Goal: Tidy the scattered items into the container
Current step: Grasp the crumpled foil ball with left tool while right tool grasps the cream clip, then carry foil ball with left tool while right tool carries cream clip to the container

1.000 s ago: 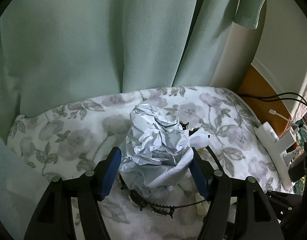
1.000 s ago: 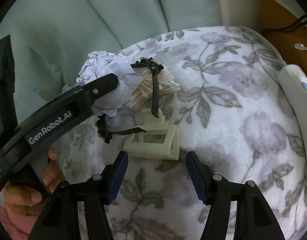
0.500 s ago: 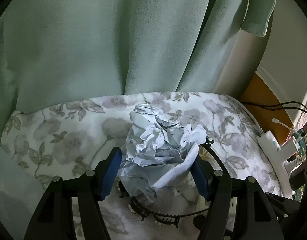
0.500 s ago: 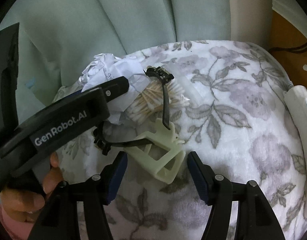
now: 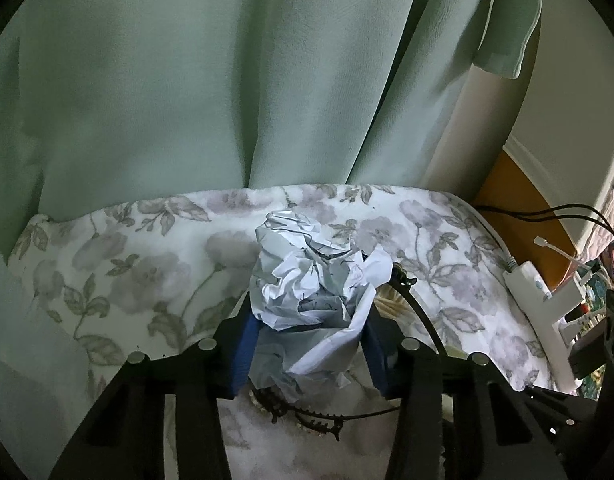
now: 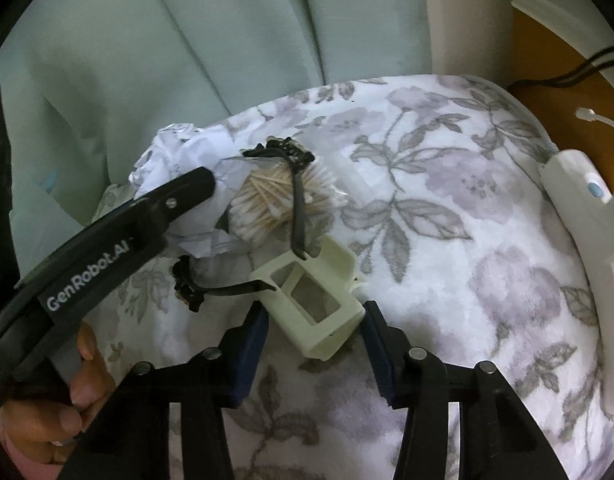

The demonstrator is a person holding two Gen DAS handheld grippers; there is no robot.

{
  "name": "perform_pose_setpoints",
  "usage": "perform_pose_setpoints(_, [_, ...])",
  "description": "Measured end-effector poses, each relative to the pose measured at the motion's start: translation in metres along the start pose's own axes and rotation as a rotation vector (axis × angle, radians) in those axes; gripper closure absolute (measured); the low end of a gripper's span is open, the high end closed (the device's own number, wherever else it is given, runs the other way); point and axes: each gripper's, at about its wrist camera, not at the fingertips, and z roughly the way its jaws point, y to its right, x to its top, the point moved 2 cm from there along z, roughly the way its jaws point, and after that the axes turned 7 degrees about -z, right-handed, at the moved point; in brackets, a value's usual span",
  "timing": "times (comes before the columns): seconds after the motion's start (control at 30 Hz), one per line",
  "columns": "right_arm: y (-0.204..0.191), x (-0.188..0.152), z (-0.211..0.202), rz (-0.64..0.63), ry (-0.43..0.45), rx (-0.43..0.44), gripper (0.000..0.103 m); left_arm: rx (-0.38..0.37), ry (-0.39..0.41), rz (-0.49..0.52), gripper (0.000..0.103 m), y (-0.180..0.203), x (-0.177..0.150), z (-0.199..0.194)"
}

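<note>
We have two grippers down over a flowered blanket (image 6: 447, 208), pale with grey-lilac blooms, with a sage-green curtain (image 5: 187, 80) hanging behind it.

Left gripper (image 5: 309, 344): its jaws have just been closing, and the blue pads (image 5: 243, 348) now press both flanks of a crumpled paper ball (image 5: 311, 276). We call that a grasp on the paper. The ball sits on the blanket, its top standing clear above the fingers.

Right gripper (image 6: 313, 346): its jaws have just been closing too, around a cream plastic frame-like piece (image 6: 315, 300) with rectangular openings. The lower corner of the piece lies between the pads (image 6: 249, 350). The left pad looks to meet it; on the right we see a thin gap, so we cannot tell whether the grip is firm.

Just beyond the plastic piece lies a packet of cotton swabs (image 6: 275, 204), touching the paper ball. A black toothed headband (image 6: 297, 196) arches over the swabs, one end on the plastic piece, the other curling off to the left.

From the right wrist we also see the left gripper's black arm lettered GenRobot.AI, and the person's hand (image 6: 55, 412) on its handle.

At the blanket's right edge lies a white power strip (image 5: 543, 312); dark cables (image 5: 567, 216) cross the orange floor beyond. We see no container in either view.
</note>
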Motion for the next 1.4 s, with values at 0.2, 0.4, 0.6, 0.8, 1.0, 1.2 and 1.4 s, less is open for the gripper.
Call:
perform_pose_setpoints(0.2, [0.012, -0.002, -0.018, 0.039, 0.007, -0.031, 0.052, -0.008, 0.001, -0.019, 0.056, 0.005, -0.001, -0.017])
perform_pose_setpoints(0.4, [0.026, -0.011, -0.042, 0.084, 0.022, -0.052, 0.052, -0.021, 0.022, -0.005, 0.056, 0.018, -0.003, -0.047])
perform_pose_setpoints(0.6, [0.026, -0.021, -0.087, 0.085, 0.060, -0.051, 0.052, -0.048, 0.063, 0.006, 0.056, 0.027, -0.003, -0.091])
perform_pose_setpoints(0.8, [0.008, -0.023, -0.130, 0.054, 0.122, -0.042, 0.052, -0.049, 0.134, 0.030, 0.056, 0.031, -0.003, -0.153])
perform_pose_setpoints(1.0, [-0.016, -0.023, -0.186, 0.013, 0.204, -0.033, 0.052, -0.070, 0.240, 0.014, 0.056, 0.033, 0.004, -0.214])
perform_pose_setpoints(1.2, [-0.044, -0.025, -0.220, -0.029, 0.259, -0.036, 0.052, -0.078, 0.339, 0.025, 0.056, 0.021, 0.001, -0.271])
perform_pose_setpoints(1.4, [-0.085, -0.022, -0.244, -0.106, 0.312, -0.024, 0.052, -0.043, 0.414, 0.003, 0.056, -0.007, -0.003, -0.311])
